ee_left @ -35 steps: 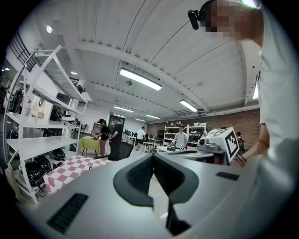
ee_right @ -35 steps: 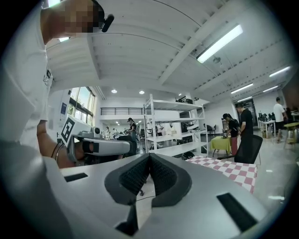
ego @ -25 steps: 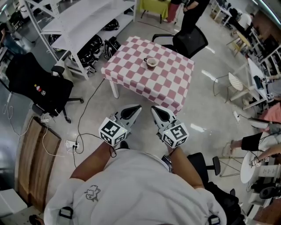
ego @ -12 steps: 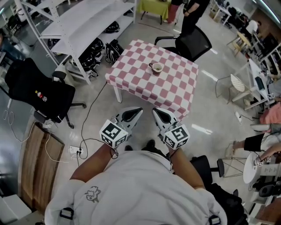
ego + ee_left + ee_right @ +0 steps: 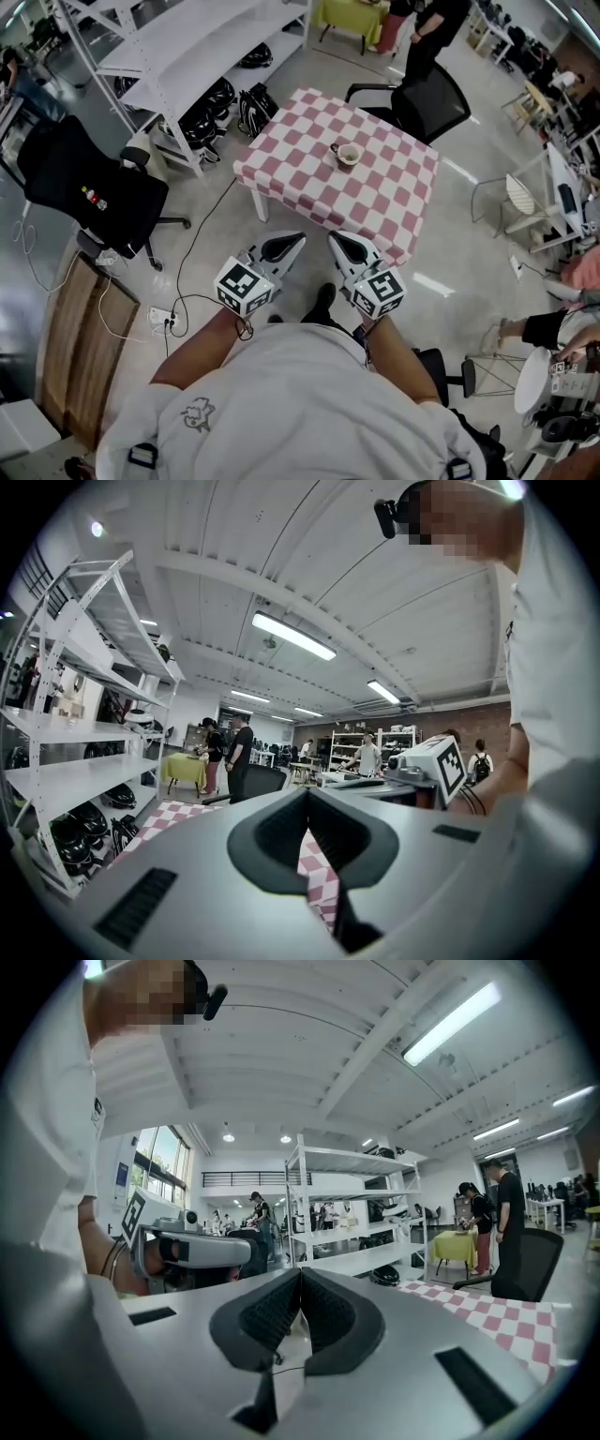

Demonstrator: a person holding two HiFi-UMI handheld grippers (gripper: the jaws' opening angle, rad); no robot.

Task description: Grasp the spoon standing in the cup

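Since a second ago the square table under a pink-and-white checked cloth [image 5: 300, 178] has slid lower and to the right in the head view, and so has the small pale cup with a dark inside [image 5: 348, 154] on it. Both grippers sit where they were, low in the middle of that view and side by side over the grey floor [image 5: 216, 244]. They are well short of the table's near edge.

The cup stands upright about mid-table, slightly nearer the far edge, where a black office chair [image 5: 431, 94] is pushed in. Its small handle sticks out toward the table's left corner. At this size the spoon cannot be made out in the cup, so neither its long axis nor the way it points can be told.

The left gripper [image 5: 298, 238] has its dark ribbed pads pressed together at the tips with nothing between them. Its own view looks over the closed tips toward the checked cloth. The right gripper [image 5: 332, 235] is likewise pressed together and empty, pads meeting along their length in its own view. Both noses point up the head view toward the table.

A dark shoe [image 5: 324, 298] shows on the floor between the two marker cubes. White metal shelving [image 5: 187, 56] stands off the table's left corner, and a second black office chair [image 5: 84, 183] is farther left.
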